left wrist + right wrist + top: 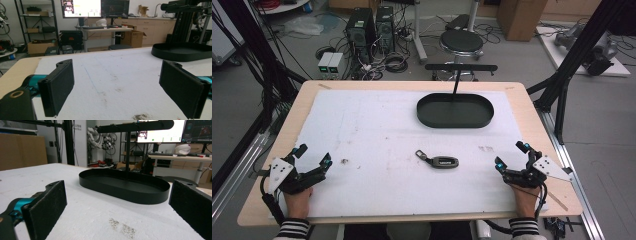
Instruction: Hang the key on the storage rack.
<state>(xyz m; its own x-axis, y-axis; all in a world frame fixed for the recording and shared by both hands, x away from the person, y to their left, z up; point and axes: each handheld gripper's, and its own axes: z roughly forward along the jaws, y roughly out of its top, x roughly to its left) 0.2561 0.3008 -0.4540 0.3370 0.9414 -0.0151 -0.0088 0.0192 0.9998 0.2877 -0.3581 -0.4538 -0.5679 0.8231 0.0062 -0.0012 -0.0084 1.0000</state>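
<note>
Key fob (pixel 441 161): judged light, rigid, slick; body sides to be gripped | left gripper (pixel 312 160), right gripper (pixel 511 156): fingers spread, empty.

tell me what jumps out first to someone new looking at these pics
The black oval tray with its T-shaped stand rising from it sits at the far right of the white mat. A dark car key fob lies alone near the middle. The left gripper and right gripper rest open at the near corners.
</note>
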